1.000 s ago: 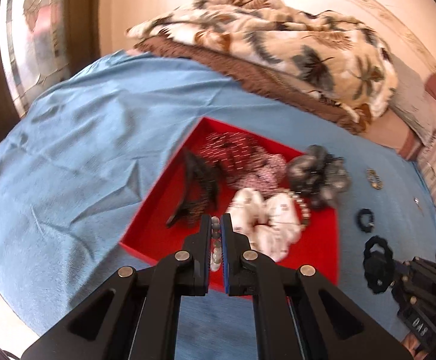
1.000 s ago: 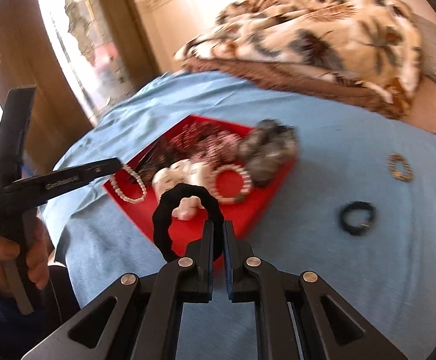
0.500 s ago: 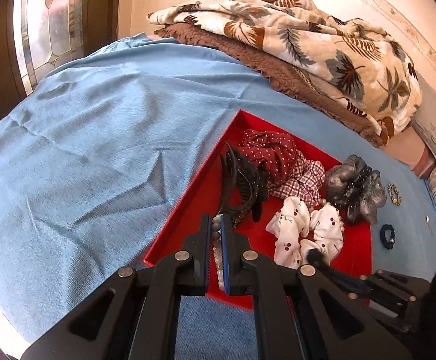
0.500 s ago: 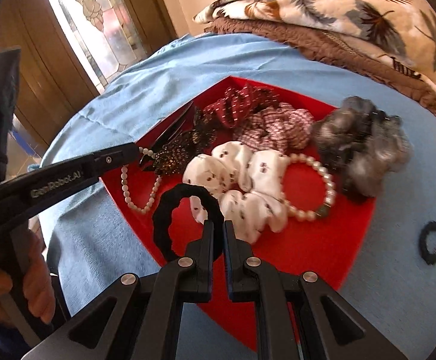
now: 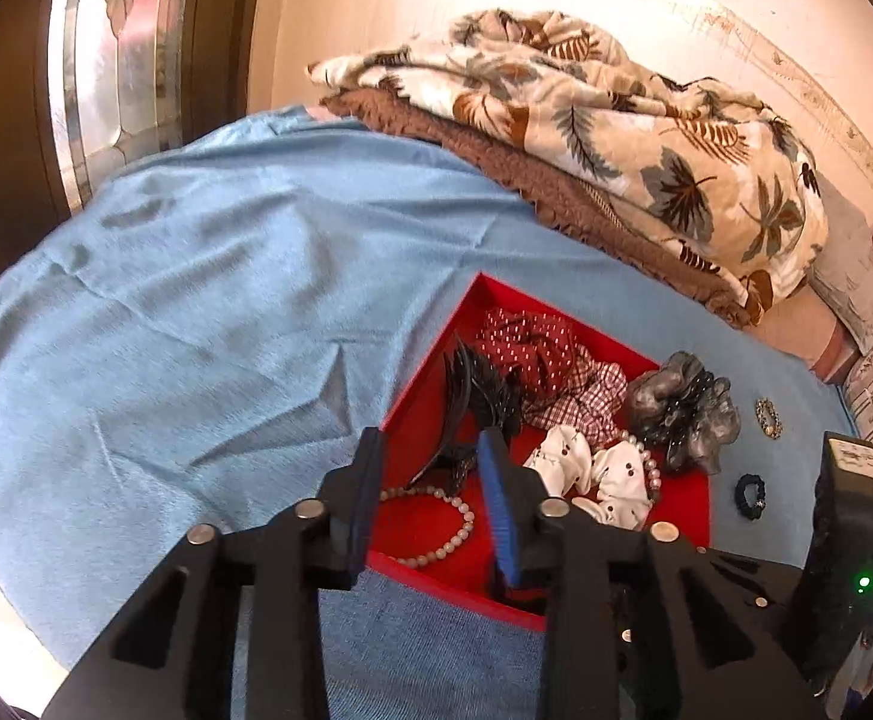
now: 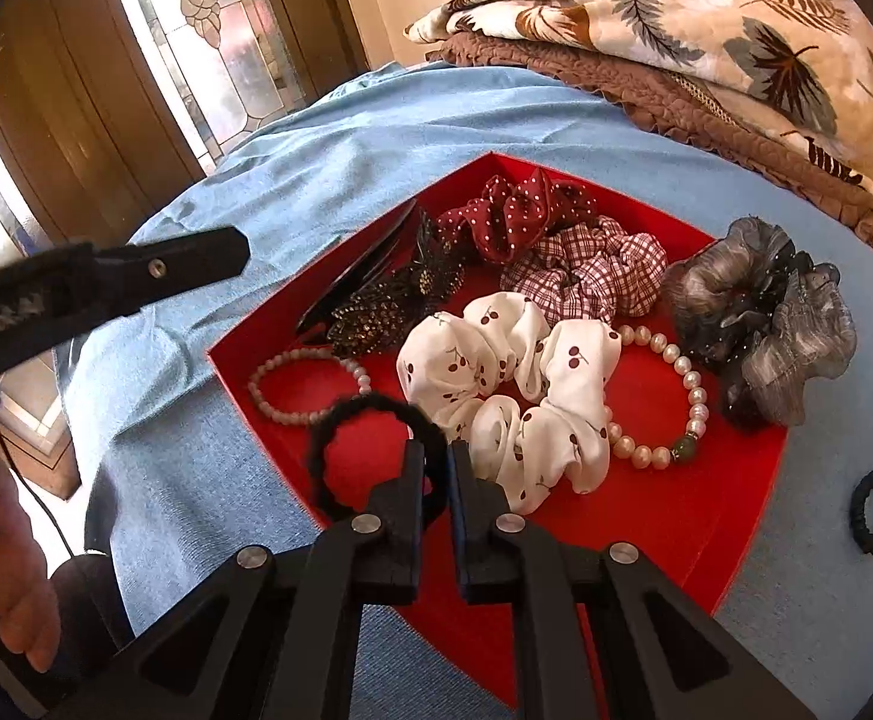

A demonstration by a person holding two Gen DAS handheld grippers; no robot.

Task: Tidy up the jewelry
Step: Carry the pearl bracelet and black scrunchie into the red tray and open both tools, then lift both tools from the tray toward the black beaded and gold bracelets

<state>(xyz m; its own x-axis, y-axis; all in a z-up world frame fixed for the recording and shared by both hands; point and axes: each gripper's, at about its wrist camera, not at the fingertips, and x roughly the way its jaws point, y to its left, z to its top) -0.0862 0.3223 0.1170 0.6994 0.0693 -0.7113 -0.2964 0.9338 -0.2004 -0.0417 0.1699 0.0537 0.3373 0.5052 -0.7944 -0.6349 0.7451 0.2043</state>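
Note:
A red tray [image 6: 736,516] on the blue cloth holds several scrunchies, a black hair clip [image 6: 376,300] and a pearl bracelet [image 6: 676,420]. My left gripper [image 5: 430,450] hangs over the tray's near left corner. Its jaws are opening, with nothing between them. A pale bead bracelet [image 5: 436,516] lies loose on the tray floor just below them, and shows as the bead bracelet [image 6: 304,384] in the right wrist view. My right gripper [image 6: 436,456] is shut on a black hair tie [image 6: 370,414], held over the tray's near edge beside the white cherry scrunchie [image 6: 508,384].
A small black hair tie [image 6: 871,510] and a gold ring-shaped piece [image 5: 767,417] lie on the cloth right of the tray. A grey scrunchie [image 6: 760,324] hangs over the tray's right rim. Folded blankets [image 5: 616,138] lie behind. A hand [image 6: 16,588] holds the left tool.
My left gripper has opened and the bead bracelet now lies in the tray. My right gripper has come down over the tray with the black hair tie.

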